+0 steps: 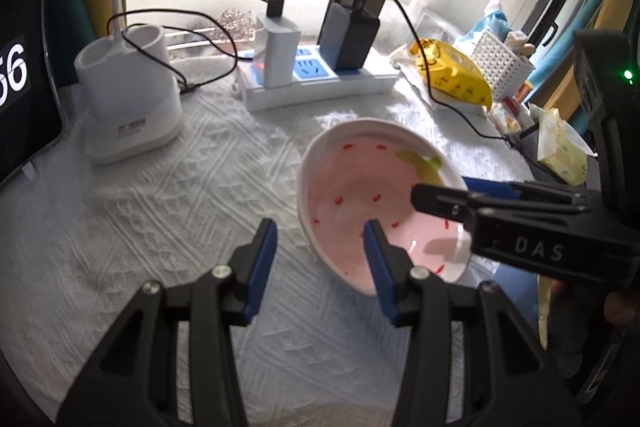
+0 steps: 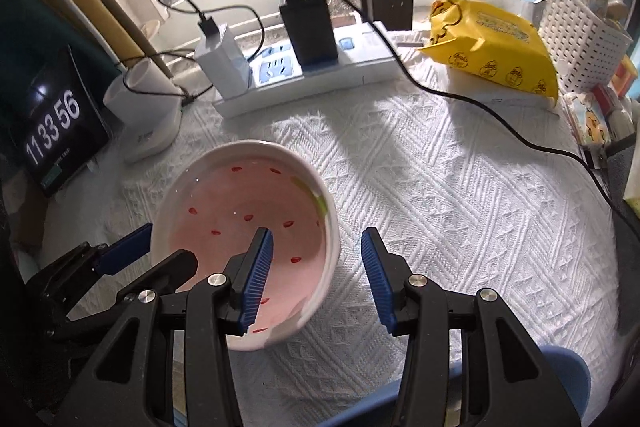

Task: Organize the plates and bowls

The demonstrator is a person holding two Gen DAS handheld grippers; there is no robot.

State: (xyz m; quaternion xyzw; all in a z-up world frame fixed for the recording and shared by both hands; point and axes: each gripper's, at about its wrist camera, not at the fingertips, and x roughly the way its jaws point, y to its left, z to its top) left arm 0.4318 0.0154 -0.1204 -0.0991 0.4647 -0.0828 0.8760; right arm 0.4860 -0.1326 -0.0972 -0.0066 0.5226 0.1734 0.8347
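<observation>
A white bowl [image 1: 352,187] [image 2: 240,203], pink inside with red seed marks and a green leaf, sits on the white textured cloth. My left gripper [image 1: 320,251] [image 2: 170,247] is open and straddles the bowl's left rim, one finger inside and one outside. From the other side, my right gripper [image 2: 318,259] [image 1: 442,189] straddles the right rim in the same way, also open. Neither gripper's pads press on the rim. Part of a light blue dish [image 2: 568,379] shows at the near right table edge.
At the back stand a power strip [image 2: 360,67] with chargers and trailing black cables, a white holder [image 1: 128,99] and a clock display [image 2: 52,131]. A yellow pack [image 2: 492,47], a white basket [image 2: 580,39] and a tissue pack [image 1: 560,151] crowd the right side.
</observation>
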